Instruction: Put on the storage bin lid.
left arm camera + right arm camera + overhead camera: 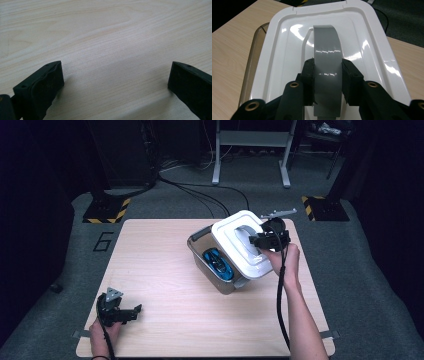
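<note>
Pads of the right gripper press from both sides on the grey handle, a glossy arched strap that runs up the middle of the white lid; the jaws are pinched tight on it, one against each edge of the strap. In the right gripper view the lid spreads out beyond the handle, rimmed and shiny, and at its left a strip of the clear bin's rim shows beside it, so the lid sits offset from the opening. From the high view the right gripper holds the lid tilted over the right part of the clear bin, which stands on the right half of the wooden table; the bin's left part is uncovered, and a blue and black object lies inside it. The person's right hand grips the tool just behind the lid, with the cable trailing back along the forearm. Well apart, near the table's front left corner, the left gripper rests low over the bare wood in the left hand. In the left gripper view its jaws stand spread wide, and only pale tabletop lies between them.
</note>
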A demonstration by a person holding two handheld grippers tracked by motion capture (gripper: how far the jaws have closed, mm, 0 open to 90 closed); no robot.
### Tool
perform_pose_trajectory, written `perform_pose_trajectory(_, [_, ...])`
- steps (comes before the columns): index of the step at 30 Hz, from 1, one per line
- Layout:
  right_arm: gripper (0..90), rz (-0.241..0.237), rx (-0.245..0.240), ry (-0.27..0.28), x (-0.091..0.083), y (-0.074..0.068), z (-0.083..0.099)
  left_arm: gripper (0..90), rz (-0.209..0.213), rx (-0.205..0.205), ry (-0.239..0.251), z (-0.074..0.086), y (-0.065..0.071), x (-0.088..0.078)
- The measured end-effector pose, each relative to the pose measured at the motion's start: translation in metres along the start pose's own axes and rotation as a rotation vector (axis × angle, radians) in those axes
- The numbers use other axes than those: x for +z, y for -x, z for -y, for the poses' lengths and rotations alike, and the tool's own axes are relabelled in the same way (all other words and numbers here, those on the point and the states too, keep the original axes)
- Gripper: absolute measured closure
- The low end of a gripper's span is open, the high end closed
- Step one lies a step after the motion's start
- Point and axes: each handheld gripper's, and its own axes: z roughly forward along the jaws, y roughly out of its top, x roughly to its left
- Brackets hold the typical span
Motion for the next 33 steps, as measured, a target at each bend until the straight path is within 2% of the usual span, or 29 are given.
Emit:
perform_pose_trajectory(17, [66.5, -0.015, 0.009, -0.011, 0.028, -0.029, -0.004, 0.3, 0.000, 0.002, -0.001, 0.000, 0.000, 0.000])
perform_pose_trajectory(23, [66.5, -0.040, 0.004, -0.011, 0.041, -0.038, -0.005, 0.3, 0.000, 0.000, 0.000, 0.000, 0.000, 0.000])
perform_pose_trajectory(29, [66.5, -0.063, 0.019, -0.033, 0.056, -0.045, -0.003, 0.3, 0.000, 0.000, 0.000, 0.000, 0.000, 0.000])
perform_pose_trajectory(33, [66.4, -0.070, 0.009, -0.048, 0.064, -0.048, -0.002, 0.3, 0.000, 0.002, -0.001, 0.000, 0.000, 0.000])
